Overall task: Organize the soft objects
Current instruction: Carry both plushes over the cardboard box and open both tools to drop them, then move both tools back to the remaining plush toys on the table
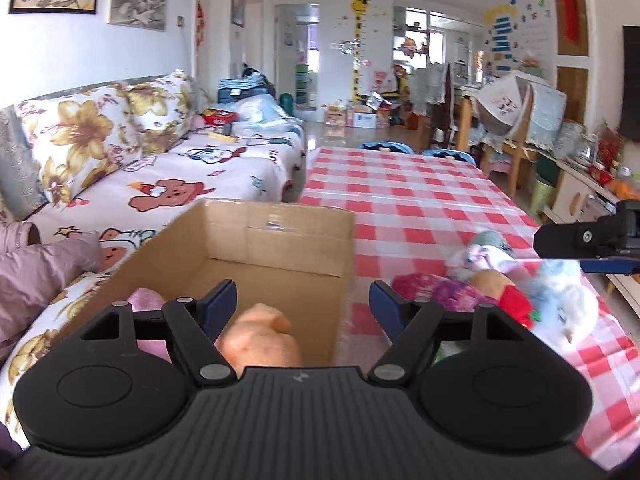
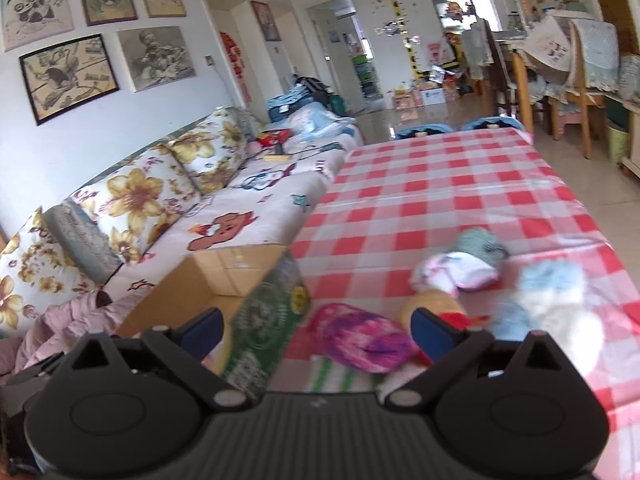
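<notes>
An open cardboard box [image 1: 280, 236] stands on the table's left side; it also shows in the right wrist view [image 2: 240, 268]. An orange plush [image 1: 260, 344] and a pink soft item [image 1: 146, 300] lie inside it. My left gripper [image 1: 302, 300] is open and empty above the box. Soft toys lie in a pile on the checked cloth: a pink-purple pouch [image 2: 364, 340], a tan and red plush [image 2: 436, 306], a white-pink piece [image 2: 460, 272], a grey-green piece [image 2: 478, 242] and a blue-white plush [image 2: 552, 300]. My right gripper [image 2: 316, 324] is open and empty above the pouch; it shows at the right edge of the left wrist view [image 1: 592, 236].
The red-and-white checked table [image 2: 440, 176] runs away from me. A sofa with floral cushions [image 2: 132, 200] lies left of the box, with a pink jacket [image 1: 36, 272] on it. Two blue stools [image 2: 456, 128] stand at the table's far end, wooden chairs [image 2: 560, 80] beyond.
</notes>
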`<state>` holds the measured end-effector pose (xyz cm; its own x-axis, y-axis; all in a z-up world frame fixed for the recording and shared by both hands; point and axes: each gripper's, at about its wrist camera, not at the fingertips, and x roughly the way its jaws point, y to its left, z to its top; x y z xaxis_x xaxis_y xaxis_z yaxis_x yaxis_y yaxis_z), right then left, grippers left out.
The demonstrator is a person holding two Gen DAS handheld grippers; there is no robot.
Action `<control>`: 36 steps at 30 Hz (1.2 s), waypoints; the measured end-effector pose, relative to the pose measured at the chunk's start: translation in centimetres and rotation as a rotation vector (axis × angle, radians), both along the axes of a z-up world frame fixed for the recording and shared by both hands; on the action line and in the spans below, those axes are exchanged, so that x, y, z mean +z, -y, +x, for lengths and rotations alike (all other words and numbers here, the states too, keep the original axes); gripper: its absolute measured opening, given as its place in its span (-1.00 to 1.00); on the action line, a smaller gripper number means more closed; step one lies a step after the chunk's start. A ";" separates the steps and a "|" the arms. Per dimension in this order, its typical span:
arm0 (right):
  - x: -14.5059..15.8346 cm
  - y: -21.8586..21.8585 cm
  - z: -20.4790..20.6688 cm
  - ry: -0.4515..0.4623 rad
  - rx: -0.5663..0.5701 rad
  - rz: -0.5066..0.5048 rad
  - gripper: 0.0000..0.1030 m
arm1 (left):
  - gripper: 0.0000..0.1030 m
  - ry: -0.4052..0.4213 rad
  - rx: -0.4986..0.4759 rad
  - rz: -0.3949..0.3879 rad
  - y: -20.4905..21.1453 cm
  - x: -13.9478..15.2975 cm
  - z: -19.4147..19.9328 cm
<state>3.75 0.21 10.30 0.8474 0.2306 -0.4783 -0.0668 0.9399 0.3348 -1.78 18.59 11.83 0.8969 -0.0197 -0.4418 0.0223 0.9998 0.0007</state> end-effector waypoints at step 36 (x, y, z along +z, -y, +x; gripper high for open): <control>-5.0 12.5 -1.4 -0.095 -0.296 -0.101 0.97 | 0.88 -0.056 -0.309 -0.036 1.9 -3.7 5.4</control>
<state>2.37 -12.25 5.26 0.8213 -0.0714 -0.5660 0.2409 0.9428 0.2306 3.58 16.73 8.14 0.8203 -0.3046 -0.4841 0.3245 0.9448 -0.0446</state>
